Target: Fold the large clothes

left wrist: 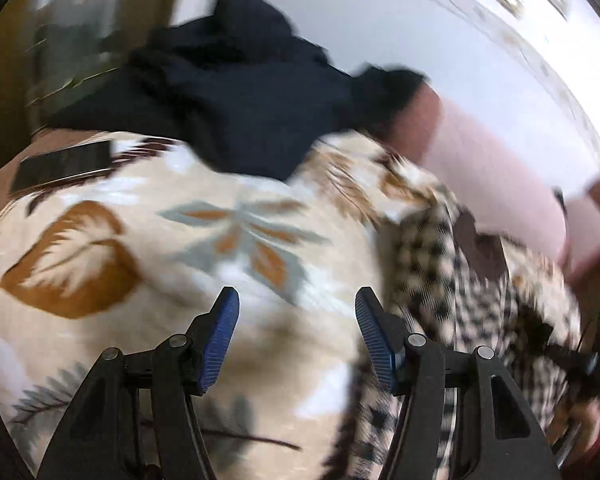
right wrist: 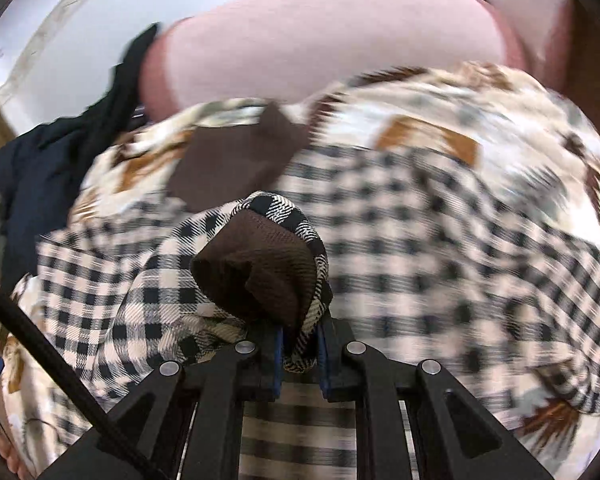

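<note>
A black-and-cream checked shirt with a brown collar (right wrist: 440, 240) lies spread on a leaf-print bedspread (left wrist: 148, 248). My right gripper (right wrist: 300, 344) is shut on a bunched fold of the checked shirt, brown lining (right wrist: 256, 272) bulging above the jaws. The shirt also shows at the right of the left wrist view (left wrist: 444, 248), blurred. My left gripper (left wrist: 296, 336) is open and empty, hovering over bare bedspread just left of the shirt's edge. The right gripper's body shows at the far right of the left wrist view (left wrist: 596, 356).
A dark navy garment (left wrist: 228, 96) lies heaped at the far side of the bed, also in the right wrist view (right wrist: 40, 168). A pink pillow (right wrist: 328, 44) sits beyond the shirt. A dark phone-like slab (left wrist: 64, 164) lies at the left. A white wall is behind.
</note>
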`<state>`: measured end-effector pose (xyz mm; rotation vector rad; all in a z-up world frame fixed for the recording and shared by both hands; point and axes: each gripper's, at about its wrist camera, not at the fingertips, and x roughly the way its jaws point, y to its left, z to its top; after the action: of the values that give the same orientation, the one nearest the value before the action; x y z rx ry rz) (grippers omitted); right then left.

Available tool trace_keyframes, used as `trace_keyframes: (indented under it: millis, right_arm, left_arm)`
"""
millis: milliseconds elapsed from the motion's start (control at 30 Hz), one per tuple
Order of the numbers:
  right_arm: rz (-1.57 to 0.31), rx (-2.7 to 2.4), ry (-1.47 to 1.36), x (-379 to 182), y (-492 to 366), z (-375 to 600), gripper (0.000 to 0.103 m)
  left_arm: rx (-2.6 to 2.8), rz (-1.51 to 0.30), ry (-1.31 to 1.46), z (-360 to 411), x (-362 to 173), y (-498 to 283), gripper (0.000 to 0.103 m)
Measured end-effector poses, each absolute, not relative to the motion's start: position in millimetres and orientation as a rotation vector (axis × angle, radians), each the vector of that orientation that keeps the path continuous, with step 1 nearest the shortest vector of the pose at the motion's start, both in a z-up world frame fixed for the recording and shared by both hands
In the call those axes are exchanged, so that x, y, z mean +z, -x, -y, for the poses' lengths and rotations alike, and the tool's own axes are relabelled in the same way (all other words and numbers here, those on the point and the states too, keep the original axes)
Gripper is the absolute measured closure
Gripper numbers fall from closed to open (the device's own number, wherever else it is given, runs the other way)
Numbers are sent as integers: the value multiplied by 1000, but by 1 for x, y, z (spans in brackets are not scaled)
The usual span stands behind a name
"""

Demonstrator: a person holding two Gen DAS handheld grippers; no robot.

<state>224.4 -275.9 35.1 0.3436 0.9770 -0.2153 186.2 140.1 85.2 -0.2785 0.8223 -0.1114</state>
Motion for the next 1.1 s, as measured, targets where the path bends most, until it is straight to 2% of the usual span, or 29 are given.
trace_keyframes:
  millis: [33,67,200,367,467,600,667,833,967,1100]
  right_arm:
    - [-972,-239,-361,33,-222,286,78]
    - [-959,-269,-376,35,-216,294,75]
    - [-867,-330,-398,55,-193,316,73]
    - [-838,-209,-305,71,-208,287,73]
    - [-878,-178,-234,57,-232,269,73]
    - [-955,-194,-246,31,-252,271,73]
    - [-1010,-295,-239,17,-251,284,75]
    - [-1009,-475,-348,10,-207,320,73]
    - [-932,-428,-395,40,-161,320,70]
    - [-940,-394,-400,57,-119,311,67]
  left_arm:
    - [-136,-829,242,-128,82,-184,43]
    - [-151,-833,214,-121,79,-181,43]
    - [-218,-851,151,-99,67,-174,43]
    - [-273,-927,157,-87,45,-176,42]
    - [-273,-1007,213,-89,27,-187,41]
    - [-275,-989,195,-82,22,-188,32]
    - [-263,-980,148,-76,20,-186,31]
    - [-233,-996,100,-71,17,-187,31]
    - [-217,-999,57,-66,16,-189,26]
    - [-219,-1003,49,-66,16,-188,24]
